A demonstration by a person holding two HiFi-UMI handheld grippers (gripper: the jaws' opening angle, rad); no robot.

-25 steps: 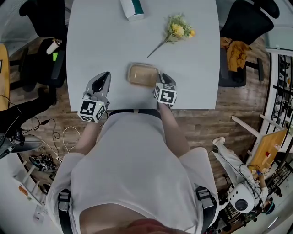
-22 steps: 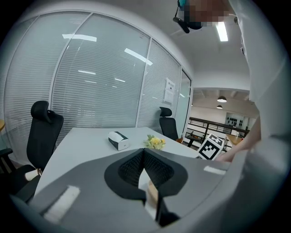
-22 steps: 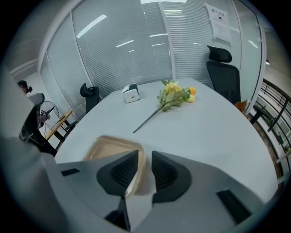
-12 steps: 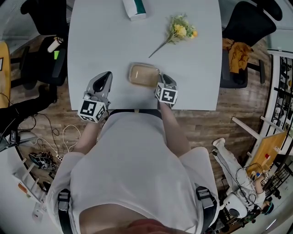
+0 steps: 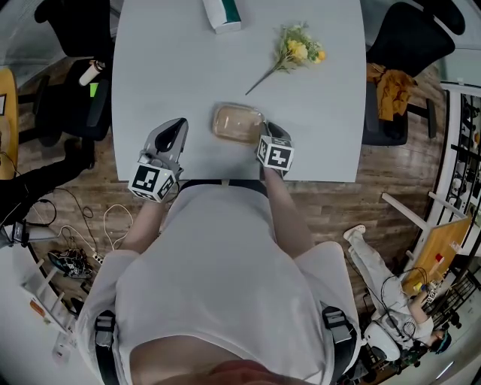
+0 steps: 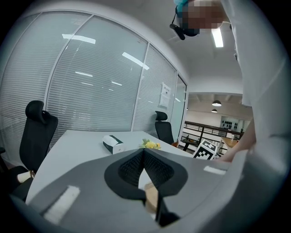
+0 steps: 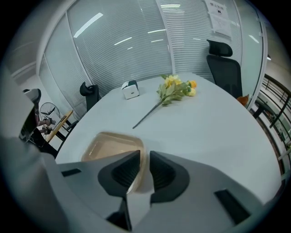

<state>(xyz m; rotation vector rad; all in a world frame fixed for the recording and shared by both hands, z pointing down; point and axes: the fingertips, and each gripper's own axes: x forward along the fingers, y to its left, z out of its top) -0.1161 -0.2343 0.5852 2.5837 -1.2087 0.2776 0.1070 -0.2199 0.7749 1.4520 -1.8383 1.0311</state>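
Only its own view shows your right tool (image 7: pixel 143 154) nipping the shallow beige tray (image 7: pixel 107 145) by the rim; your left tool (image 6: pixel 143 151) is closed, empty.

Your right tool (image 7: pixel 143 159) covers the tray's (image 7: pixel 107 145) near corner. The head view's top edge cuts off the box (image 5: pixel 222 13), its print too small to read. Your shirt (image 5: pixel 218 278) hides part of the tabletop's (image 5: pixel 150 75) near edge.

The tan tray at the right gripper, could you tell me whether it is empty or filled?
Empty: the tan tray shows only its bare inner floor.
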